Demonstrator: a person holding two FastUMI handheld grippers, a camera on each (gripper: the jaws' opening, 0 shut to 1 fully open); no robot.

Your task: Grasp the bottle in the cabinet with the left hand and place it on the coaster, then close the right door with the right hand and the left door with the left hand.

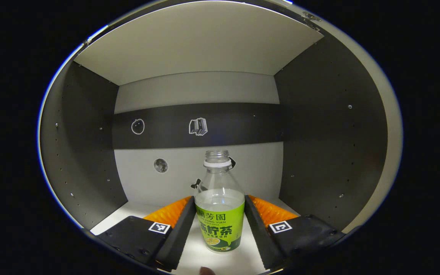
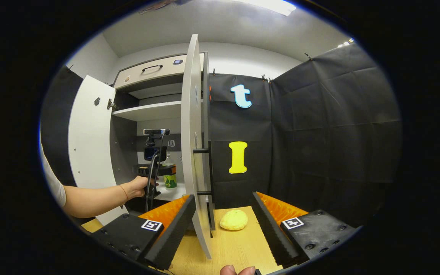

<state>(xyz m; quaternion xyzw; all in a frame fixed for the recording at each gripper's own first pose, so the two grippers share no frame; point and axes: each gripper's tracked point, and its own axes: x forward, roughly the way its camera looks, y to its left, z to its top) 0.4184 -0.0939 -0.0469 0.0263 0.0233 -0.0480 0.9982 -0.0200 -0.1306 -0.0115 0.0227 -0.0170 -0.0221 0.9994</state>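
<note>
In the left gripper view, the left gripper (image 1: 220, 225) reached into the cabinet (image 1: 90, 160) with its fingers (image 1: 178, 229) set on either side of the bottle (image 1: 220, 208). The bottle stood upright and uncapped on the pale cabinet floor, directly between the fingers, its green label at their level. The fingers looked to touch the label on both sides, though real pressure could not be judged from this angle. Behind the bottle ran a dark band across the back wall with small stickers (image 1: 198, 126) on it.

In the right gripper view, the right gripper (image 2: 224, 225) hung spread apart with nothing between its fingers, above a light wooden table (image 2: 239, 248). The edge of the right door (image 2: 193, 145) stood open just ahead of it, slightly toward its left finger. A yellow coaster (image 2: 234, 220) lay on the table ahead, between the fingers. Farther off to the left, a hand (image 2: 139, 186) held the other gripper inside the cabinet, beside the open left door (image 2: 90, 145).
</note>
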